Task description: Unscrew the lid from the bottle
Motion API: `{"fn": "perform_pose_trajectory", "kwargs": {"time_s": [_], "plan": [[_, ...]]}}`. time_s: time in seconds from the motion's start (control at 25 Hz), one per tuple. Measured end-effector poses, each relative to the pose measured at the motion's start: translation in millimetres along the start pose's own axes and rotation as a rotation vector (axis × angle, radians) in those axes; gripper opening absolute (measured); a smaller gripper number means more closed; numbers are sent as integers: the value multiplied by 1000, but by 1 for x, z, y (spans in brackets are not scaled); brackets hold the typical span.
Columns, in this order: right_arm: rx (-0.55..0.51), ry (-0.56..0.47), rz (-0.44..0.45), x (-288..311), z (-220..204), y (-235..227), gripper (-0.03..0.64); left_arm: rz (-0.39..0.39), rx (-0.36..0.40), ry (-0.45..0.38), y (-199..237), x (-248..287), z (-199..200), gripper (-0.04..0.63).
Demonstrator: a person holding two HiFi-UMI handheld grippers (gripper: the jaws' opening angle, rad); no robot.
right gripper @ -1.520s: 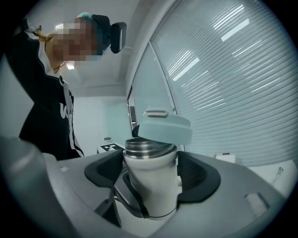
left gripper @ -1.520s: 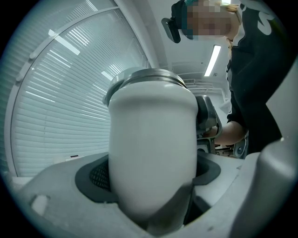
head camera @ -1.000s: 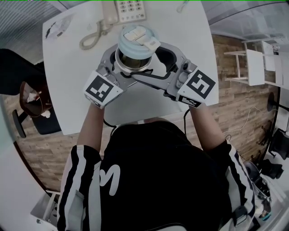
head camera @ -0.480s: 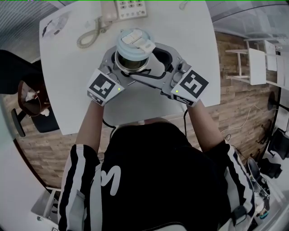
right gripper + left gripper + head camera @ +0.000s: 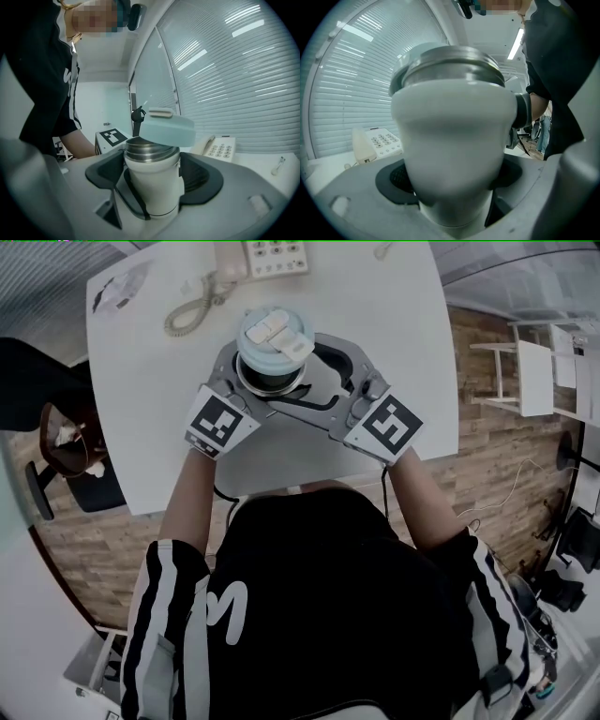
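Note:
A white bottle (image 5: 152, 187) with a steel rim (image 5: 267, 383) is held above the white table (image 5: 150, 427). Its pale blue lid (image 5: 274, 334) lies tilted and loose on the open mouth, off to one side (image 5: 166, 129). My left gripper (image 5: 246, 381) comes in from the lower left and is shut on the bottle's body (image 5: 450, 140), which fills its view. My right gripper (image 5: 314, 381) comes in from the lower right. Its dark pads (image 5: 201, 176) press on both sides of the body below the rim. A black strap (image 5: 133, 197) hangs down the bottle's front.
A desk telephone (image 5: 267, 254) with a coiled cord (image 5: 192, 310) sits at the table's far edge, just beyond the bottle. A sheet of paper (image 5: 117, 292) lies at the far left corner. A chair (image 5: 66, 456) stands left of the table and a white stand (image 5: 525, 371) right of it.
Both grippers have sunk a little toward the table together, carrying the bottle. The lid stays tilted on the mouth.

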State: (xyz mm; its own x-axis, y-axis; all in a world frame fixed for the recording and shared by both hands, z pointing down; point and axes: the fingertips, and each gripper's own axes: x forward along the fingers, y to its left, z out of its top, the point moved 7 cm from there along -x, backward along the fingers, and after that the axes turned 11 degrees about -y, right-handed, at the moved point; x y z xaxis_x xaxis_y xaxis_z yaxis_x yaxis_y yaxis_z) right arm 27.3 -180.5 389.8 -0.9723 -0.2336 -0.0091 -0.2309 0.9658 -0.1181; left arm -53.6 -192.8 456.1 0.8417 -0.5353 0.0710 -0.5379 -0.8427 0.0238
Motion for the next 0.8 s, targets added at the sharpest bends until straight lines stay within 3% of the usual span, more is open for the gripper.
{"fn": "perform_pose_trajectory", "kwargs": {"time_s": [0.28,0.44,0.8], "plan": [[-40,67,-23,-4,-10,4,367,29,-12,-9,1,-4,1,448],[29,16,-83,-13,-7,6,367,67,-35,-21,0,-15,2,449],[-14,-38,-166,-47,21,16,365,172,7,-26,-12,-67,21,449]]}}
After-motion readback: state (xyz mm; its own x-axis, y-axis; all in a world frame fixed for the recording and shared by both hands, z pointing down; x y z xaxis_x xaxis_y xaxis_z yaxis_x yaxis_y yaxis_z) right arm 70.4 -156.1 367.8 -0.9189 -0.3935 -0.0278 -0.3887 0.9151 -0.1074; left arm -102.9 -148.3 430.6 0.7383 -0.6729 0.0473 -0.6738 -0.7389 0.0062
